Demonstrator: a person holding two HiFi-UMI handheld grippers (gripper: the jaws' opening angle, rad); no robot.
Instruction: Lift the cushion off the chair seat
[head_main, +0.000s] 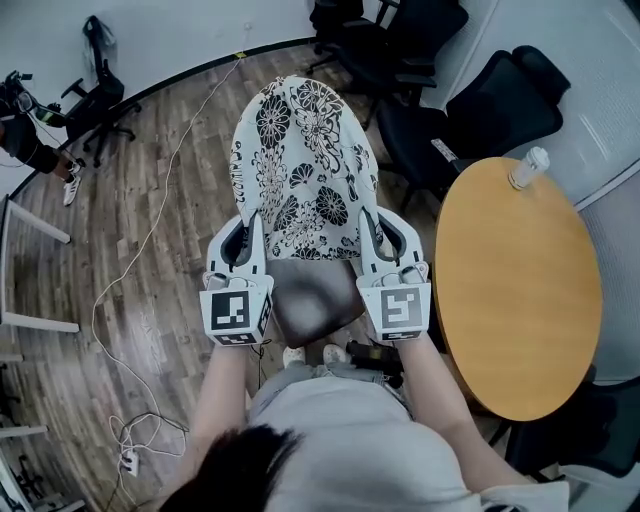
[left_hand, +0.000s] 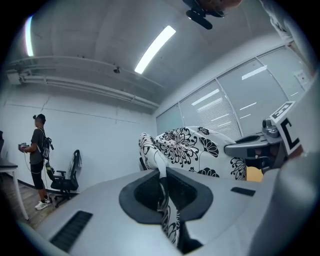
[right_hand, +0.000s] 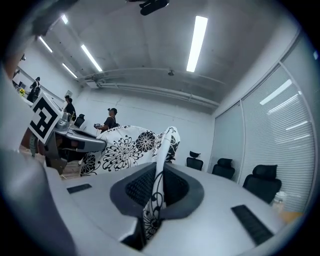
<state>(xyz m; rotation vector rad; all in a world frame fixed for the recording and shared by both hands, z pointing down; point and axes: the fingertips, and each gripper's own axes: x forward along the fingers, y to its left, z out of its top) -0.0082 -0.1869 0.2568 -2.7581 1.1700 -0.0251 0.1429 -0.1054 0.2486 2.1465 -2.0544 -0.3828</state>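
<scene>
A: Grippers counted: two. The left gripper (head_main: 250, 228) is pinched tight on the left edge of the cushion (head_main: 300, 160). The right gripper (head_main: 372, 228) is clamped the same way on its right edge.

B: Cushions: one, floral, stretched between both grippers, above the one grey seat (head_main: 312, 298).

A: Right of the right gripper: one round table (head_main: 520, 300), carrying one bottle (head_main: 527, 167).

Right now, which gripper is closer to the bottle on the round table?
Right. The right gripper grips the cushion edge nearer the bottle; the left gripper grips the far edge.
</scene>
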